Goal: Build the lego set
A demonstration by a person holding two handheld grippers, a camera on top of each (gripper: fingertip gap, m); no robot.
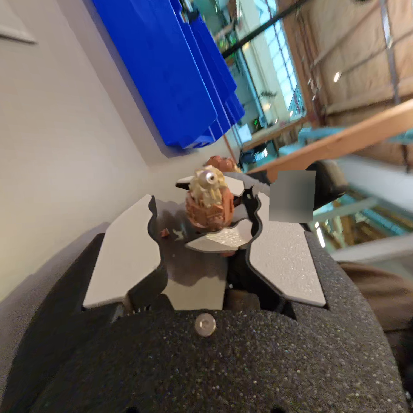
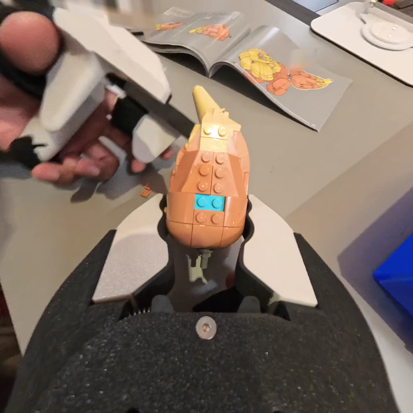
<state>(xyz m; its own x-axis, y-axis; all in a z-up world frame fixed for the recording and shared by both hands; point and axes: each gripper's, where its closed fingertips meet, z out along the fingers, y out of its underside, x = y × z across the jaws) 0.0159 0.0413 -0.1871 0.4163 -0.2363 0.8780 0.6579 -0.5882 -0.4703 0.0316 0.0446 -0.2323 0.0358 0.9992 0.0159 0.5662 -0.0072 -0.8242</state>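
Right claw [image 2: 206,214] clamps the brown lego model [image 2: 206,190] at frame centre above the bench [image 2: 301,167]; left claw [image 1: 204,214] stands wide around its tan end.

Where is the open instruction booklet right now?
In the right wrist view, the instruction booklet lies open on the grey table, upper right, beyond the brown lego model held in the right gripper.

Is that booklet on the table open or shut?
Open. The booklet lies spread flat on the table, two pages showing pictures of the orange and yellow model, with the fold between them raised.
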